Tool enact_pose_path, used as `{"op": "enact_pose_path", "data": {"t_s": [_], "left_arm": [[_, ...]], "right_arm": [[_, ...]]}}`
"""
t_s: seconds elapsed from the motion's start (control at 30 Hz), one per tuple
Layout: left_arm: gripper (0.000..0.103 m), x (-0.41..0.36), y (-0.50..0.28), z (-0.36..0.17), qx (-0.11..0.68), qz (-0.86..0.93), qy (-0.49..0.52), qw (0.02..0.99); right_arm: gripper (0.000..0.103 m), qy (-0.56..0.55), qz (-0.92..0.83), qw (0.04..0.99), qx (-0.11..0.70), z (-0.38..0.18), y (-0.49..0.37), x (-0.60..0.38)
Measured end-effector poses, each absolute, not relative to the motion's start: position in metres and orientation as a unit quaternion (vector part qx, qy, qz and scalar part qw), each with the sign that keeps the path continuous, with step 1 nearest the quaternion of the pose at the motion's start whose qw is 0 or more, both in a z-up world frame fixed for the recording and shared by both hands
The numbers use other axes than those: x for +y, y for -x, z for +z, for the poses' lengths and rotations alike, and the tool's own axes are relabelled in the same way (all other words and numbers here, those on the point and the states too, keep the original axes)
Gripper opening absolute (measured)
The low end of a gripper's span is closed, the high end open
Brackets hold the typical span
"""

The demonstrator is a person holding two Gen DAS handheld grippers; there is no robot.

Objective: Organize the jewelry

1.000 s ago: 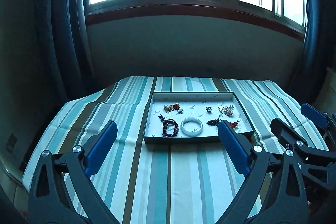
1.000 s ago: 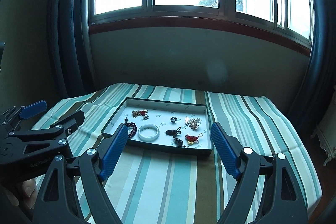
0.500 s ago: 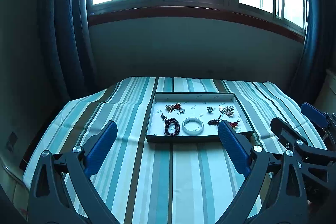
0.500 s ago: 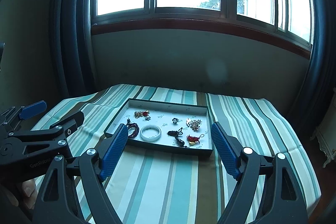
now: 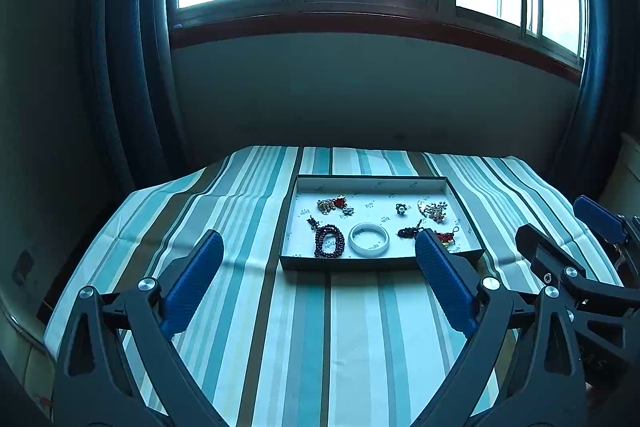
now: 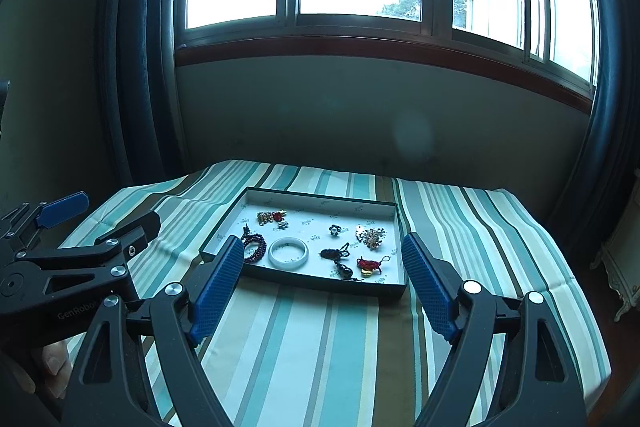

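From the left wrist view, the left gripper (image 5: pixel 318 279) is seen with jaws wide apart and nothing between them; a shallow tray (image 5: pixel 464 205) is set on the striped tablecloth (image 5: pixel 280 327) toward its far edge; a white bangle (image 5: pixel 369 245) and dark bead bracelet (image 5: pixel 329 246) lie along the tray's near edge.

From the right wrist view, the right gripper (image 6: pixel 322 285) is likewise spread and empty; a red charm (image 6: pixel 369 264) is seen near the tray's near right corner.

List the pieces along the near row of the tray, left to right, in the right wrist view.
Dark beaded bracelet → white bangle → black knotted charm → red knotted charm with a gold piece.
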State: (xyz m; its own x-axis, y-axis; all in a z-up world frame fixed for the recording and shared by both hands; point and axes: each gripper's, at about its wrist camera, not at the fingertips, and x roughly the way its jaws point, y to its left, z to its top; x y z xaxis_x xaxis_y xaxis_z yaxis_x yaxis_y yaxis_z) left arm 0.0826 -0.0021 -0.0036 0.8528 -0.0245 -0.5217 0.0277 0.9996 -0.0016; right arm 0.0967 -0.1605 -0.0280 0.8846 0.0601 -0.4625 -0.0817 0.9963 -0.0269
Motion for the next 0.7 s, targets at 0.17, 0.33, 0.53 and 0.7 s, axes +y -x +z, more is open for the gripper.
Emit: {"op": "enact_pose_path", "data": {"t_s": [0.17,0.33,0.53,0.7], "left_arm": [[0.097,-0.0011,-0.0815,-0.0039,0.271,-0.013,-0.003,0.962],[0.097,-0.0007,-0.0810,-0.0040,0.271,-0.013,-0.002,0.962],[0.097,-0.0007,-0.0808,-0.0039,0.271,-0.013,-0.003,0.963],[0.097,0.0004,-0.0796,-0.0040,0.269,-0.012,-0.003,0.963]], "right_arm": [[0.080,0.023,0.037,0.970,0.237,-0.0280,-0.0967,-0.1605],[0.080,0.023,0.037,0.970,0.238,-0.0280,-0.0967,-0.1603],[0.080,0.023,0.036,0.970,0.237,-0.0279,-0.0964,-0.1601],[0.080,0.023,0.037,0.970,0.238,-0.0278,-0.0967,-0.1603]]}}
